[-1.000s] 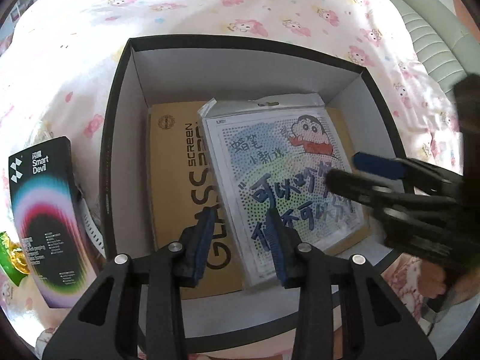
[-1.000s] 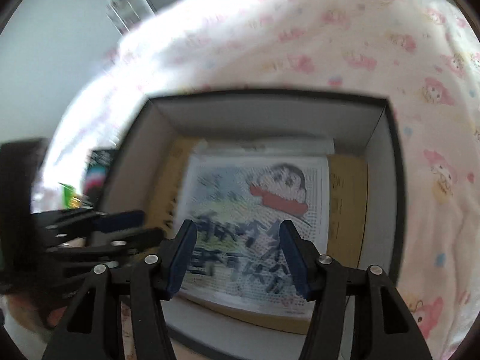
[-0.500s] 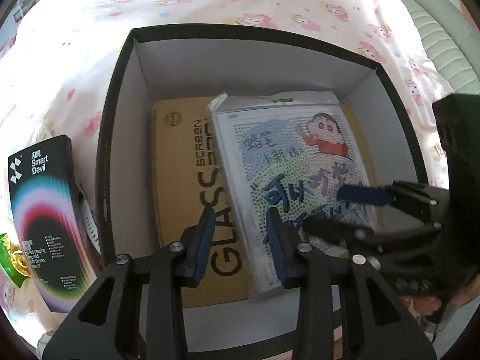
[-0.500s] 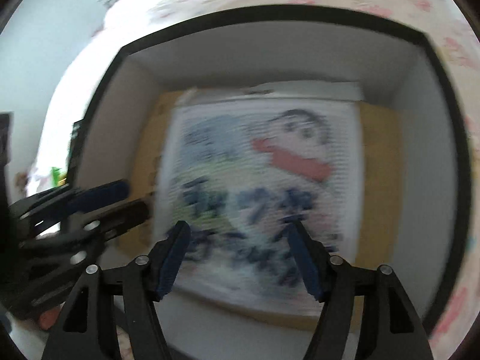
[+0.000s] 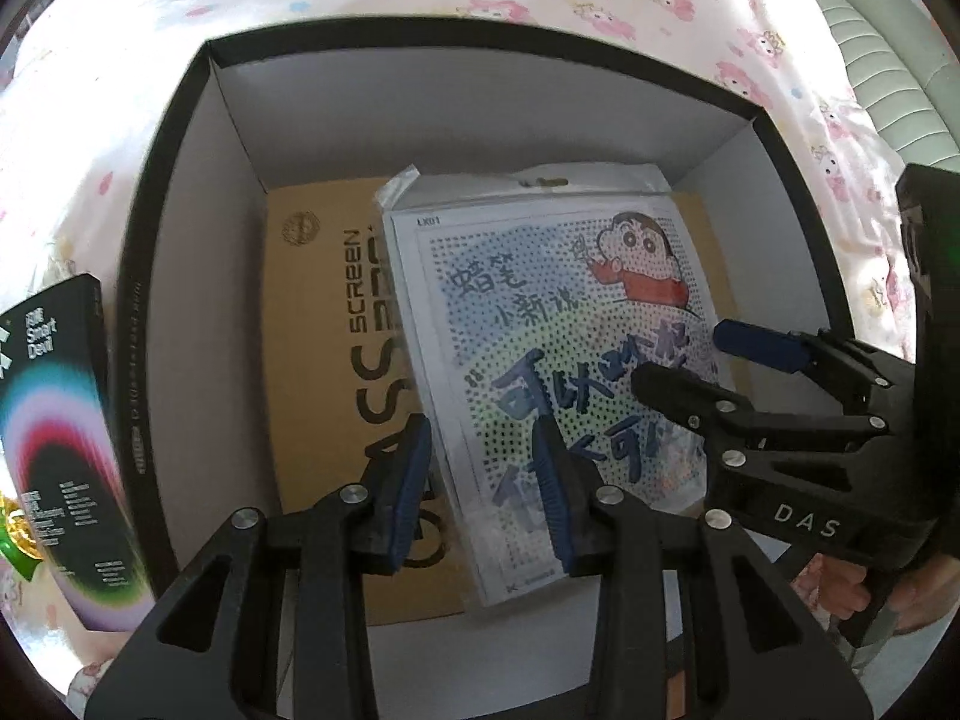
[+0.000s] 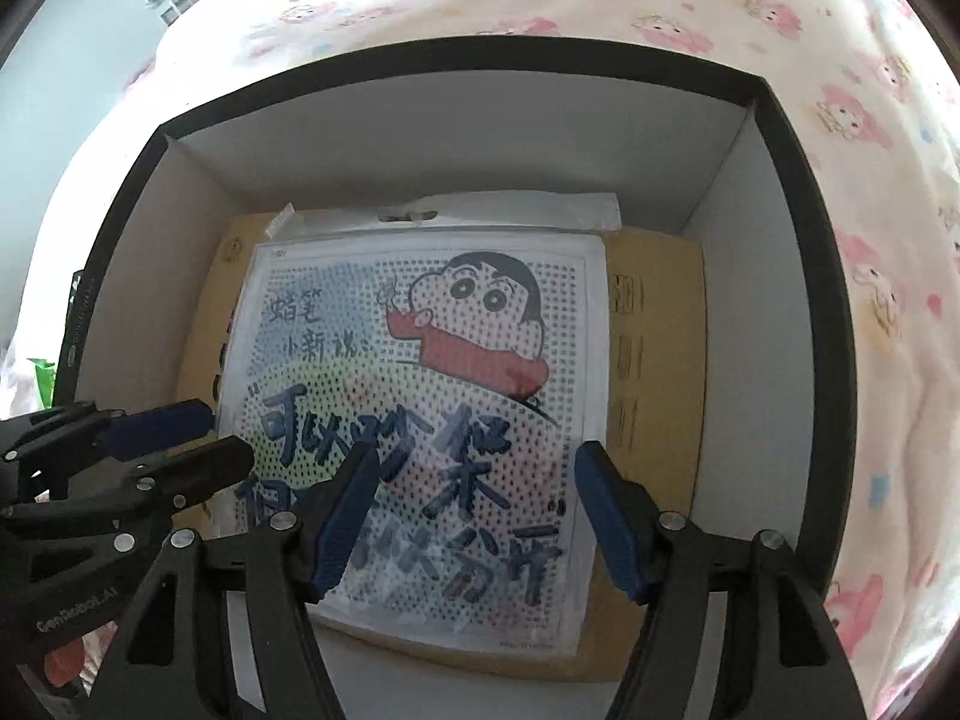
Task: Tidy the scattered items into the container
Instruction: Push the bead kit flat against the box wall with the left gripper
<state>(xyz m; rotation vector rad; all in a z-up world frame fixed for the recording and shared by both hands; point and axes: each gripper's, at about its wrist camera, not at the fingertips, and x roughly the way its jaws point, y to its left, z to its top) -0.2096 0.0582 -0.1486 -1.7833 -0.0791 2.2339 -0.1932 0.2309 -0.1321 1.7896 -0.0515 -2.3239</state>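
My right gripper (image 6: 474,516) is opening empty, left gripper (image 5: 480,492) open; 2 packs lie in the box (image 5: 180,192), 1 black pack (image 5: 60,450) remains left.

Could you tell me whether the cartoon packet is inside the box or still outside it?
Inside: the cartoon packet lies flat on the brown carton, enclosed by the box walls.

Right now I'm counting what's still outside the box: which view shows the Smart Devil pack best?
Left wrist: the pack lies beside the box, label readable. Right wrist shows only a dark sliver.
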